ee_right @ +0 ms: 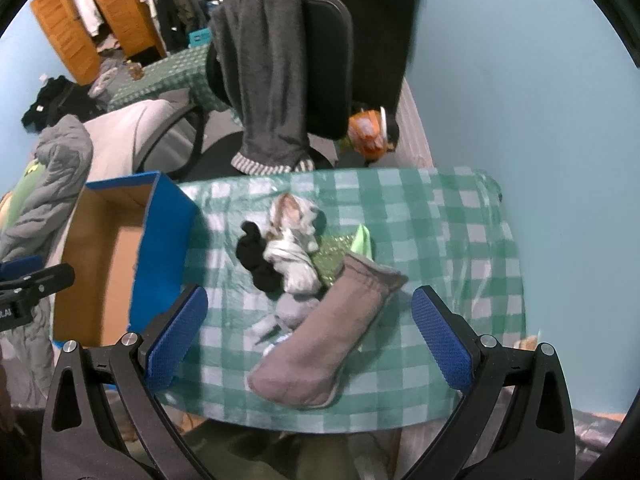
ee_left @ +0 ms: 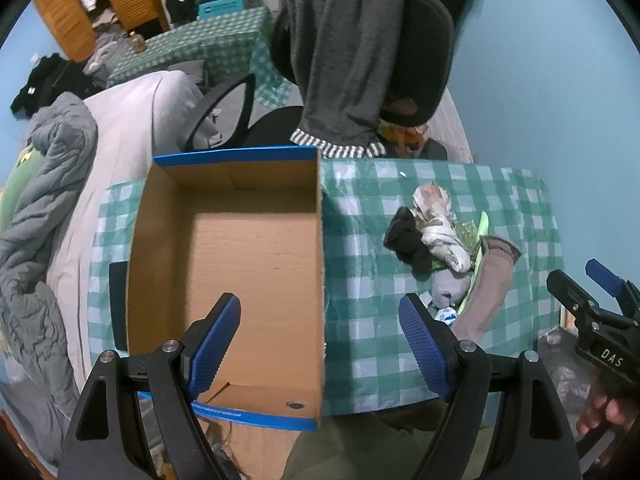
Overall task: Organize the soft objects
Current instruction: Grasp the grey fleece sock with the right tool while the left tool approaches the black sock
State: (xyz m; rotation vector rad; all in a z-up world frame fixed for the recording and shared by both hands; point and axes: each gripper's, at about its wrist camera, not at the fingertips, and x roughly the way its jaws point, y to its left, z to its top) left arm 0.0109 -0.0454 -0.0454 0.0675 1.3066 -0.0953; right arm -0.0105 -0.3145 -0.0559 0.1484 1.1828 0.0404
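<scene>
With your right gripper point(ee_right: 308, 336) spread wide, pinch the sock point(ee_right: 320, 340) mid-length while your open left gripper point(ee_left: 320, 340) hovers over the box point(ee_left: 228, 272).

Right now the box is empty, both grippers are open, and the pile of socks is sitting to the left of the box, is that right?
Not quite. The pile of socks lies to the right of the box, not the left; both wrist views show it. The rest holds: the box is empty, and the left gripper and right gripper are both open.
</scene>
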